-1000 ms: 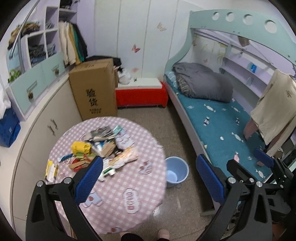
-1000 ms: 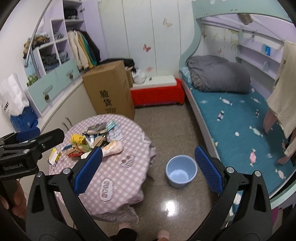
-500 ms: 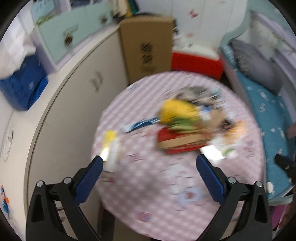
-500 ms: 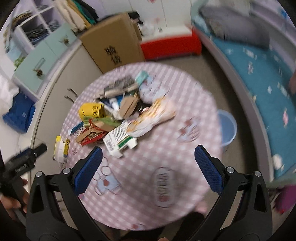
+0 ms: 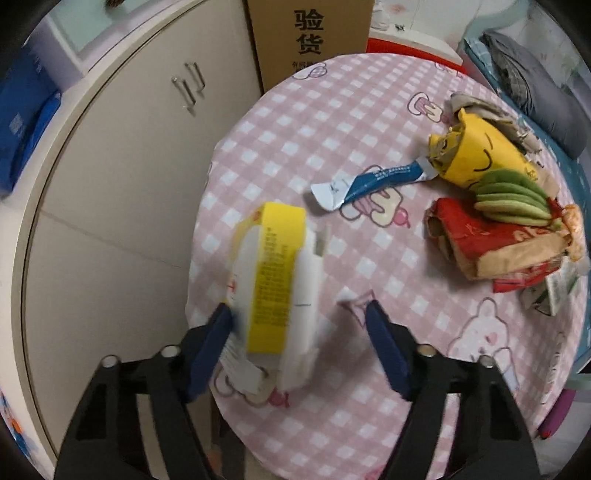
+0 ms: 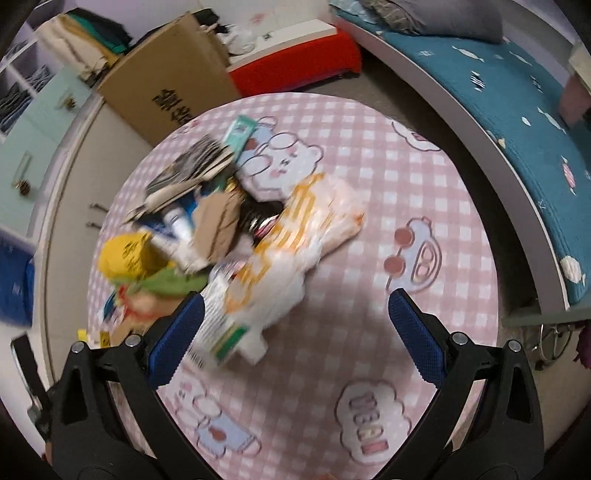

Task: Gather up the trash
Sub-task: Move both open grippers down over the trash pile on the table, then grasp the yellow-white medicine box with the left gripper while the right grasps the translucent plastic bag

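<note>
step in hand: looks like the very first pick of the cleanup. The left gripper (image 5: 299, 325) is coming down steeply over a yellow-and-white carton (image 5: 275, 284) lying at about 8 o'clock on the round table (image 5: 332, 122), right near the edge.

left tool: jaws are closing, carton sits between them. The left pad looks like it's touching the carton's side, the right pad is clearly apart from it, so not clamped yet, I'd say.

right tool: the right gripper (image 6: 295, 314) is spread wide with nothing pinched. It hangs over a white-and-orange plastic bag (image 6: 295, 240) and a white-green box (image 6: 225, 328) at the near end of the pile; the left pad is just beside the box. View is blurry, so I can't tell if it's actually touching.

where the trash is: mostly one heap. In the left view it's at 3 o'clock: a yellow wrapper (image 5: 480, 155), green plush-looking thing (image 5: 513, 197), red packet (image 5: 480, 236), plus a blue-white sachet (image 5: 373, 182) lying flat on its own toward the middle.

containers: honestly no bin in either current view. A cardboard box (image 5: 310, 33) stands off the table at 12 o'clock; its top is cut off, so no idea what's inside.

next move (my guess): finish the squeeze so both pads bite, lift straight up so the carton doesn't slide off the edge, then find somewhere to drop it.

risk: the carton is so close to the rim that a one-sided push could knock it to the floor.
</note>
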